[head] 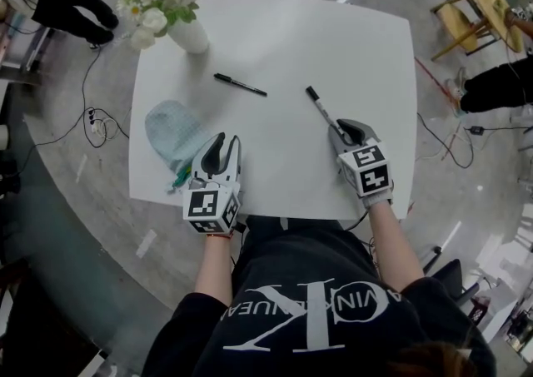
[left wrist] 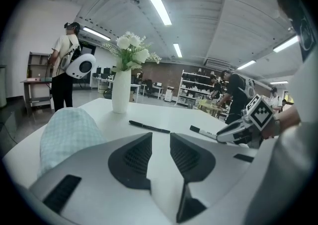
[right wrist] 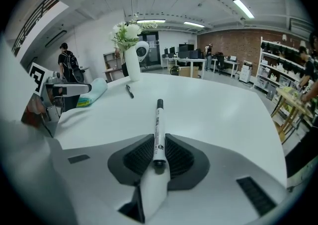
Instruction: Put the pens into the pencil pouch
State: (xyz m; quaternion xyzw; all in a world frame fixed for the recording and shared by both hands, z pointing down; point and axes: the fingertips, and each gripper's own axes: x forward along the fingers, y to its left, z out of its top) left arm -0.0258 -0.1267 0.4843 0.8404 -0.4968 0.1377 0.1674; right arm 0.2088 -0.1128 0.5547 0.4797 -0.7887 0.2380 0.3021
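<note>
At the table's (head: 275, 42) near edge, a marker (head: 321, 106) is gripped by its tail in the right gripper (head: 346, 130); the empty left gripper (head: 221, 151) is held part-open beside the pouch (head: 171, 130), whose mouth should be steadied first.

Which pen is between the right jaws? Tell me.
The white pen with the black cap: it sits between the right gripper's jaws. The black pen lies free, nearer the vase.
</note>
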